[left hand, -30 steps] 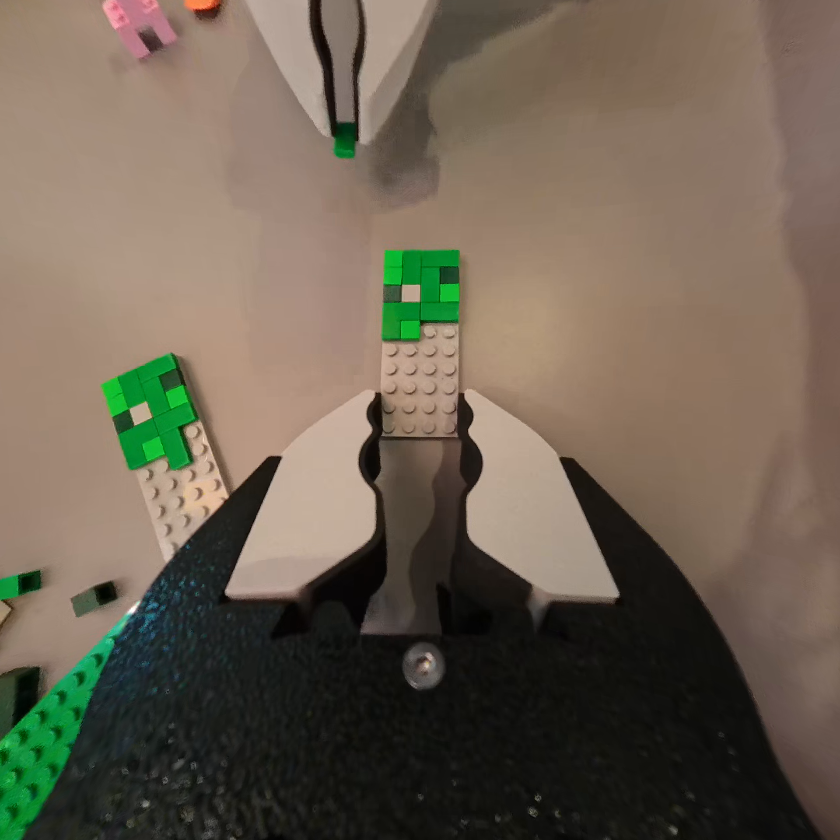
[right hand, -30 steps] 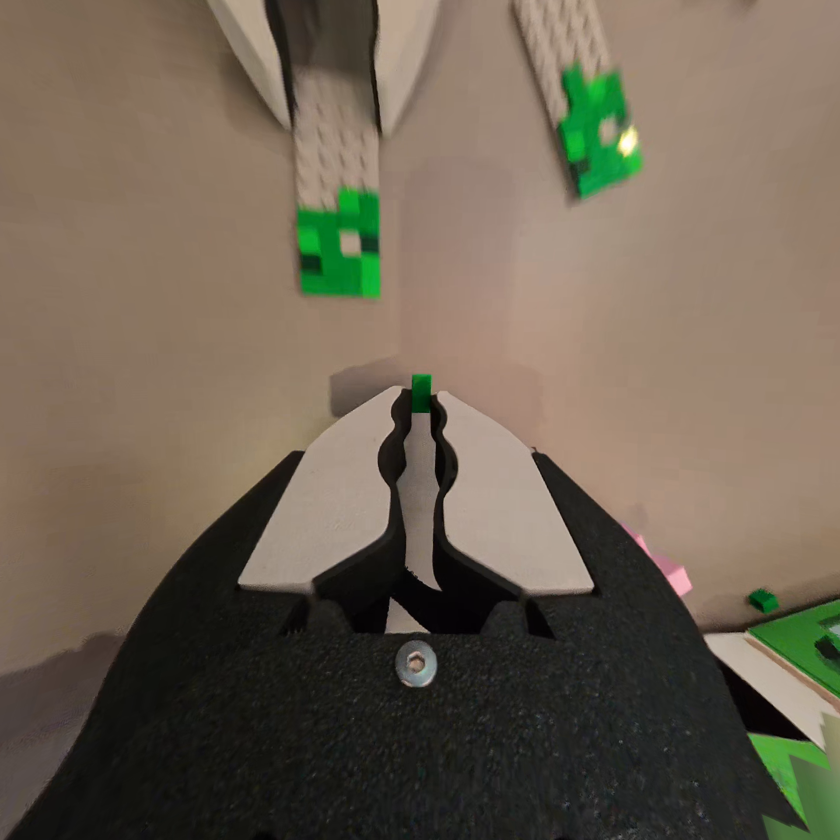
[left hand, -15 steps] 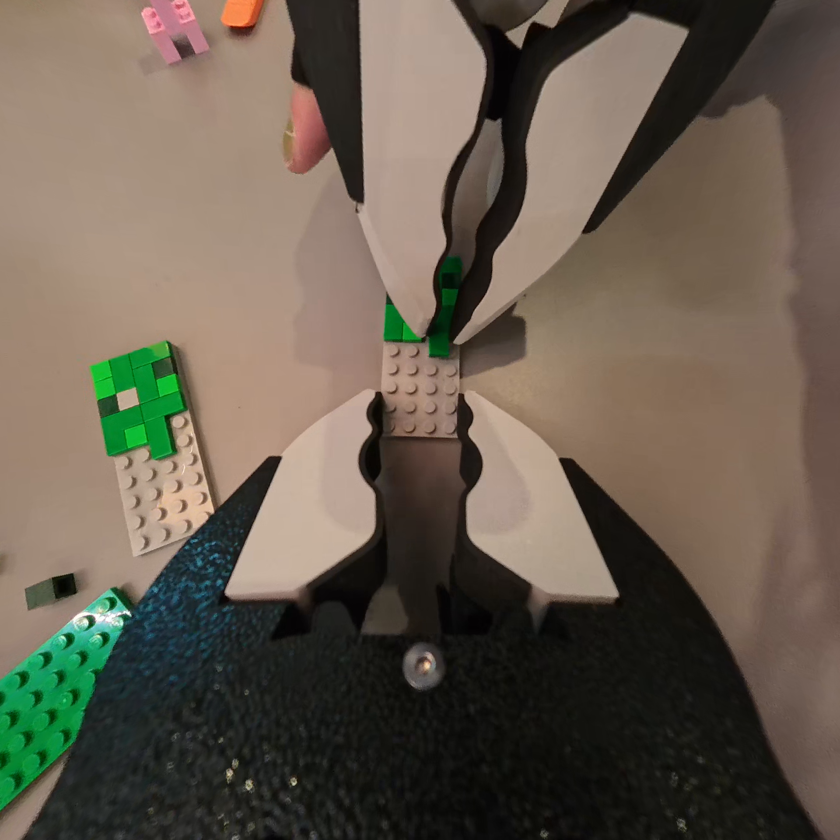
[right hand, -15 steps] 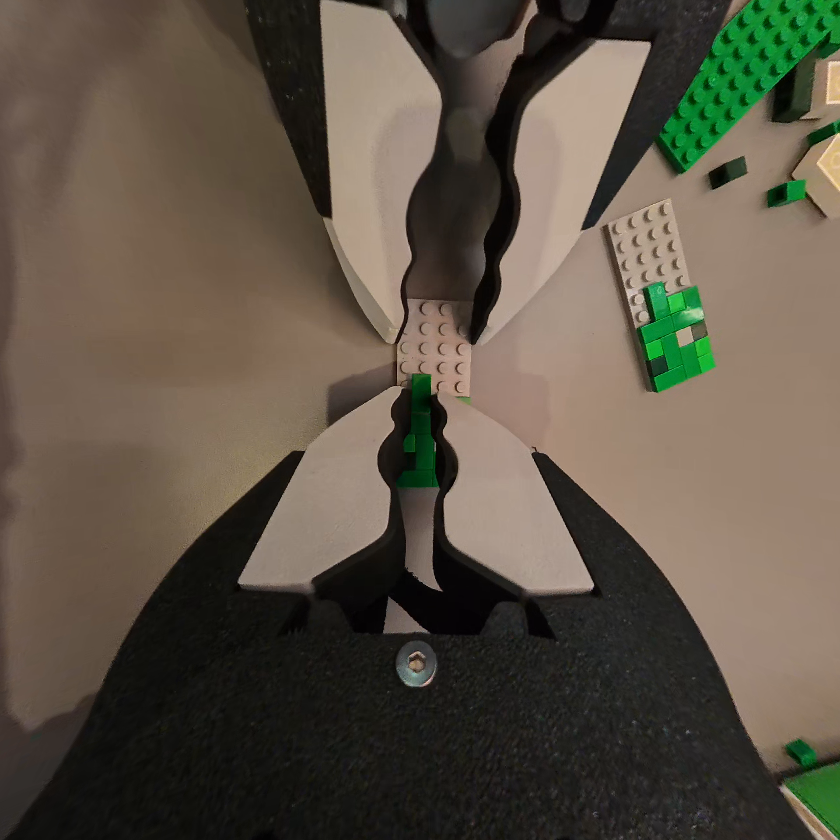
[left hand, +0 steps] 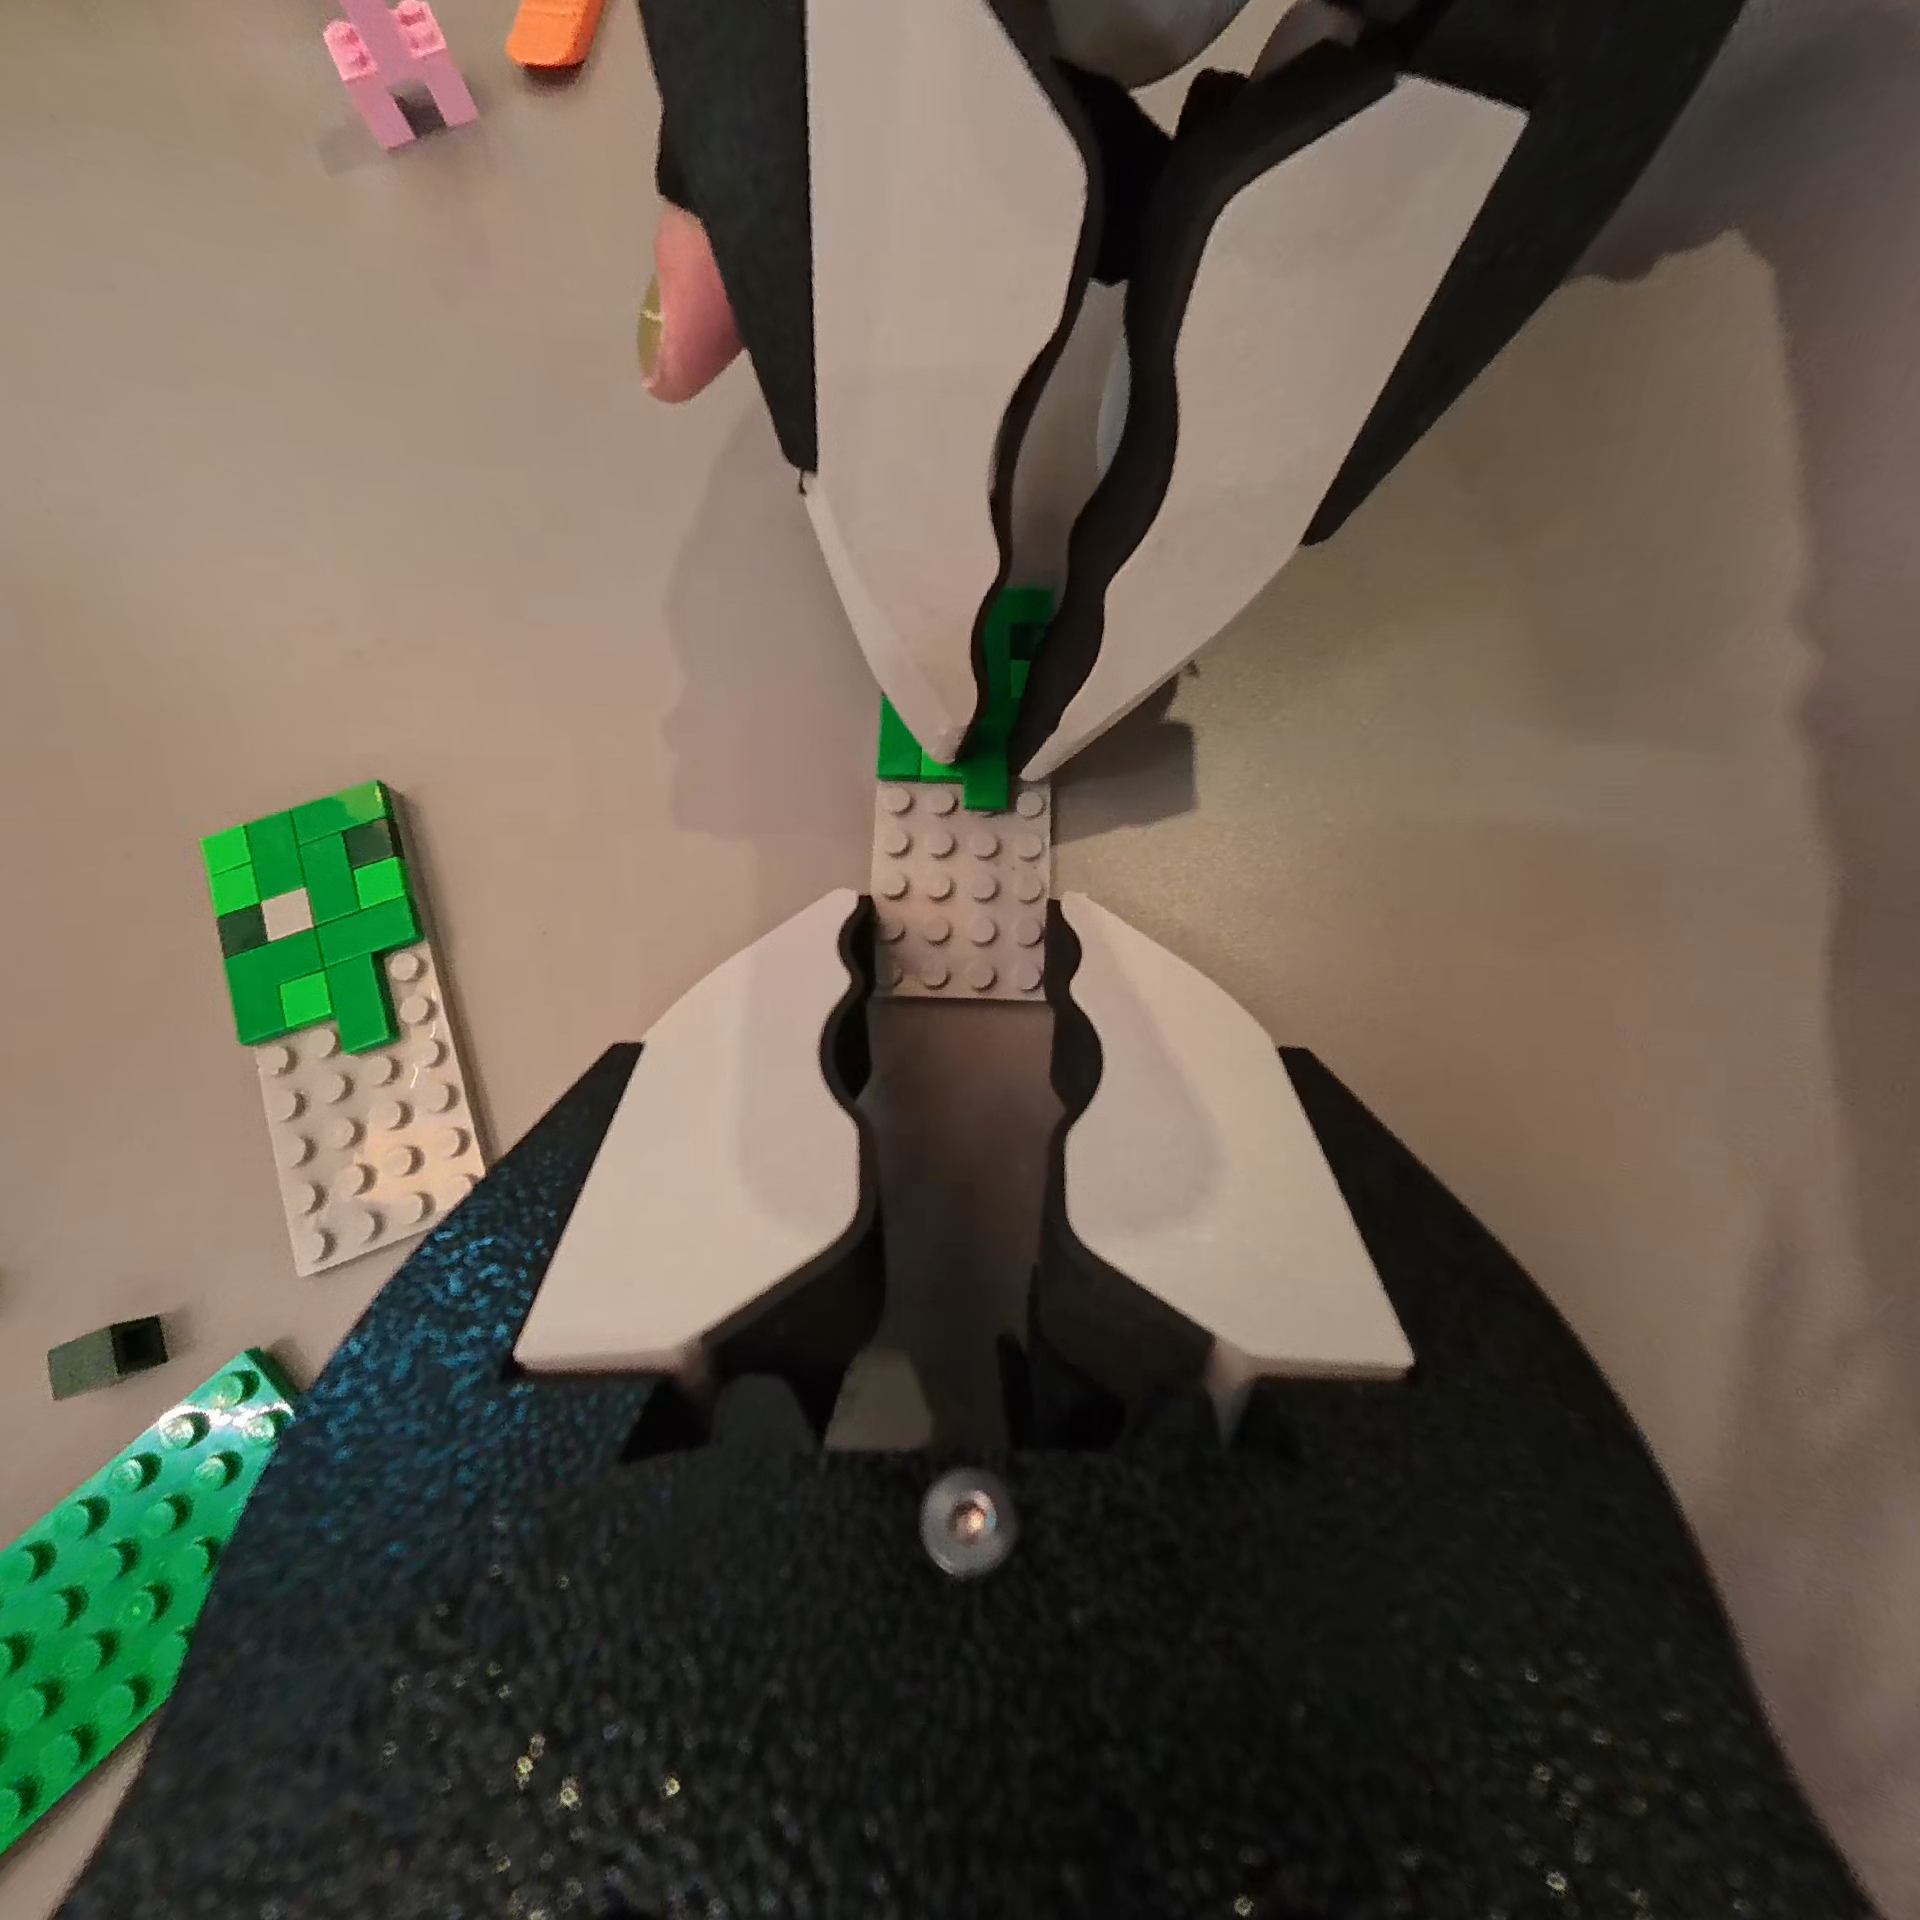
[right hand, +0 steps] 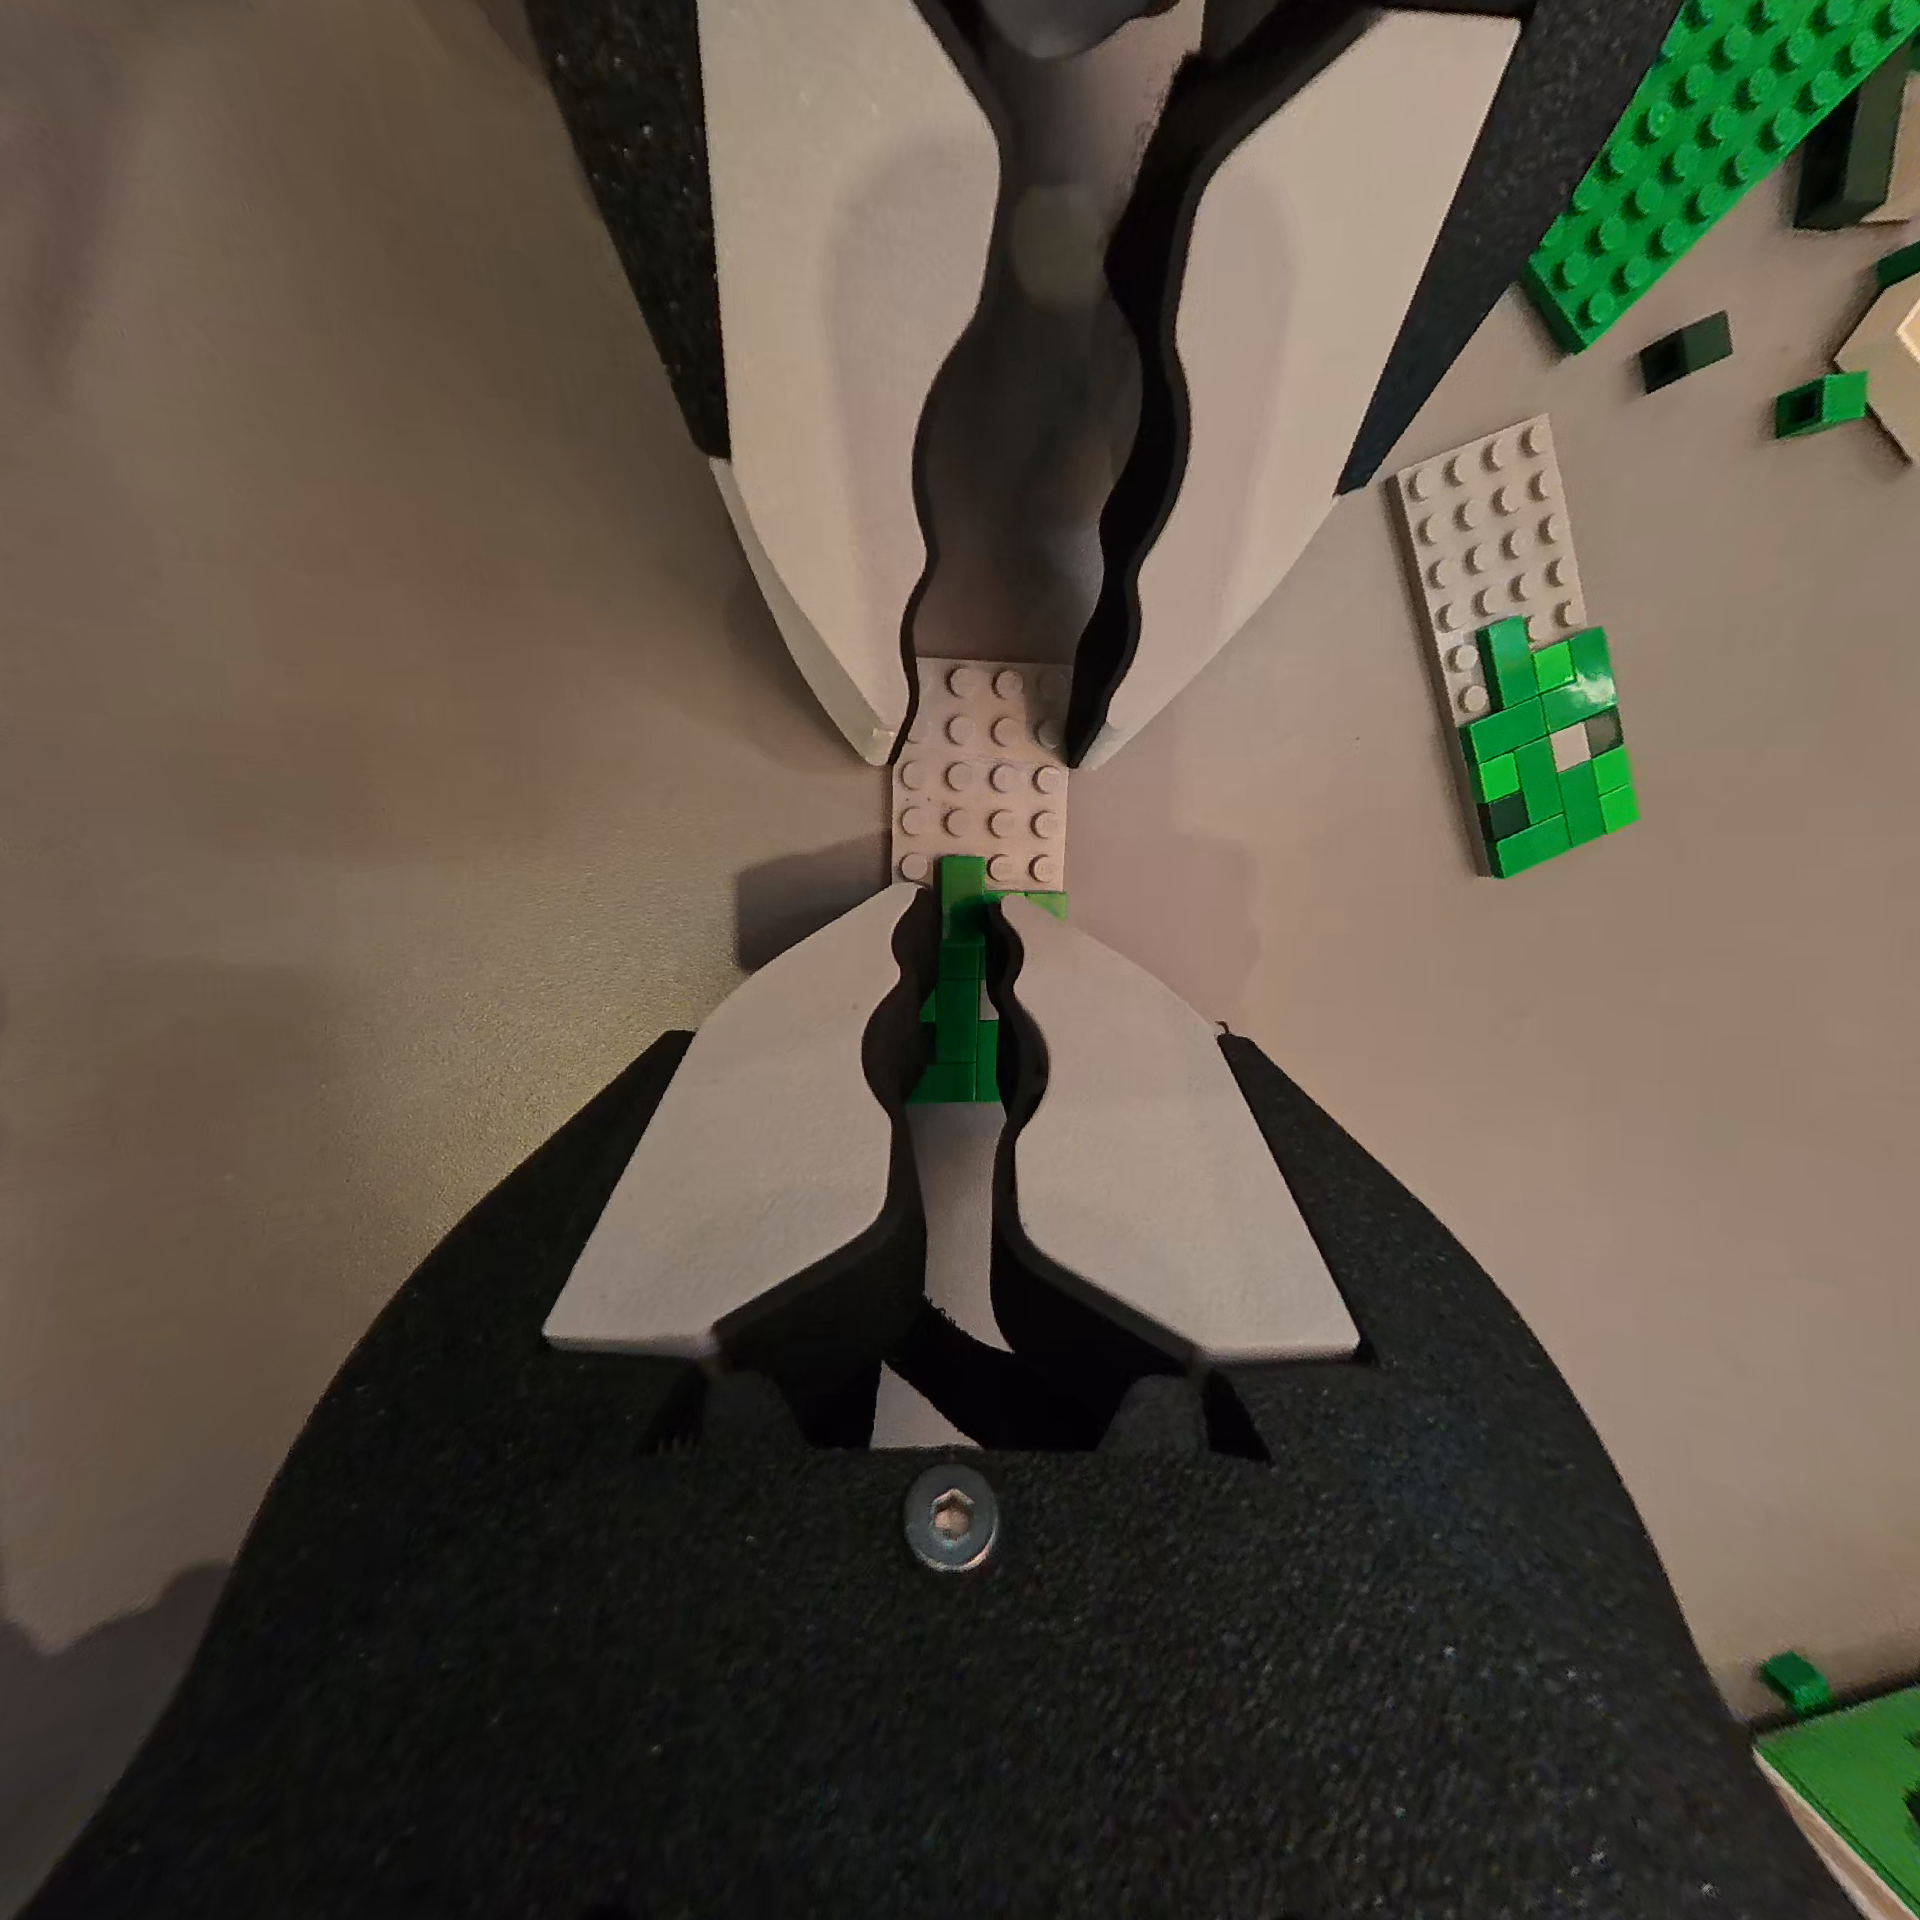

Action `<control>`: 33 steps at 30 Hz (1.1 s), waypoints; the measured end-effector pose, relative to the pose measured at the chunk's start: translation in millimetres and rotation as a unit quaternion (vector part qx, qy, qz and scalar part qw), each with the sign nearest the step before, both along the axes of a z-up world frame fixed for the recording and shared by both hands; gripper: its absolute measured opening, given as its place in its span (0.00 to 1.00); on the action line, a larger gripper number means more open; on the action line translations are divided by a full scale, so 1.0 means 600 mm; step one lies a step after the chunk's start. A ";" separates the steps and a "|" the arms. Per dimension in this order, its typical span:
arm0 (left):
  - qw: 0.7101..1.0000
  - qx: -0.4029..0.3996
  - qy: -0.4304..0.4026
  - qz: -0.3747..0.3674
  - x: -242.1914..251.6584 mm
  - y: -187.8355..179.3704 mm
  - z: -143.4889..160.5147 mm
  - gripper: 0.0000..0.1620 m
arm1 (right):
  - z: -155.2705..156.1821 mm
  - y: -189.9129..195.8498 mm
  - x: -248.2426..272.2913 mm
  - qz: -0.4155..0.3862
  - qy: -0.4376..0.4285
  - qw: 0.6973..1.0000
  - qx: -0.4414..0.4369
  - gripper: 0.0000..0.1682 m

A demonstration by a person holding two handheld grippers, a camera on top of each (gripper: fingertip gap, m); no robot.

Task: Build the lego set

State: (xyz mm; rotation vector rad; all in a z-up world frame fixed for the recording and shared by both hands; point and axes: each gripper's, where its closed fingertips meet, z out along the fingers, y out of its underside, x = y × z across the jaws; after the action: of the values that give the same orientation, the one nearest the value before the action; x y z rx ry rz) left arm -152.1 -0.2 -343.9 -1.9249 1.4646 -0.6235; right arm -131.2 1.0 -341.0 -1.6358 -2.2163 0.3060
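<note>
A grey studded plate [left hand: 961, 883] lies on the tan table, its far half covered with green tiles [left hand: 902, 753]. My left gripper [left hand: 961, 916] is shut on the plate's near end, one fingertip on each side edge. My right gripper [right hand: 958, 899] is shut on a small green tile [right hand: 961, 875] and holds it down on the plate at the edge of the green tiles. In the left wrist view the right gripper [left hand: 992, 758] comes in from the top and hides most of the green tiles. The left gripper [right hand: 982, 743] shows at the top of the right wrist view.
A second grey plate with green tiles [left hand: 332, 997] lies left of my left gripper. A large green plate [left hand: 94, 1590] and a dark green brick [left hand: 109, 1351] lie nearer. A pink piece [left hand: 400, 73] and an orange piece [left hand: 551, 16] lie far left. A person's fingertip [left hand: 686, 301] shows. Only a small space, under 4 cm, lies between the two pairs of fingers. My left gripper's tips are some 12 cm from the dark green brick [left hand: 109, 1351]. It turns up in the right wrist view [right hand: 1692, 347] as well.
My right gripper has come across the table with the green tile and lowered it onto the grey plate. My left gripper has kept its hold on the plate.
</note>
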 end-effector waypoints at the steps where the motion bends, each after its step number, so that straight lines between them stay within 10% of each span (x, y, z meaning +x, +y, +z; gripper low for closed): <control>1: 1.000 0.000 0.000 0.000 0.000 0.000 0.000 0.19 | 0.000 0.000 0.000 0.000 0.001 1.000 0.000 0.05; 16: 1.000 -0.006 -0.005 0.015 0.004 0.001 0.001 0.19 | 0.013 -0.001 0.008 -0.026 0.043 0.999 0.020 0.16; 33: 0.991 -0.031 -0.076 0.105 -0.006 0.028 0.048 0.19 | 0.042 0.037 -0.017 0.020 0.116 0.873 0.474 0.16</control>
State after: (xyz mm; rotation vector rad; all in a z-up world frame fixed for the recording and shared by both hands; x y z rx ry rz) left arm -155.6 16.6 -315.1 -1.9993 1.1428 -0.7064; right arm -141.5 23.5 -315.6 -0.9352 -1.7411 -0.4964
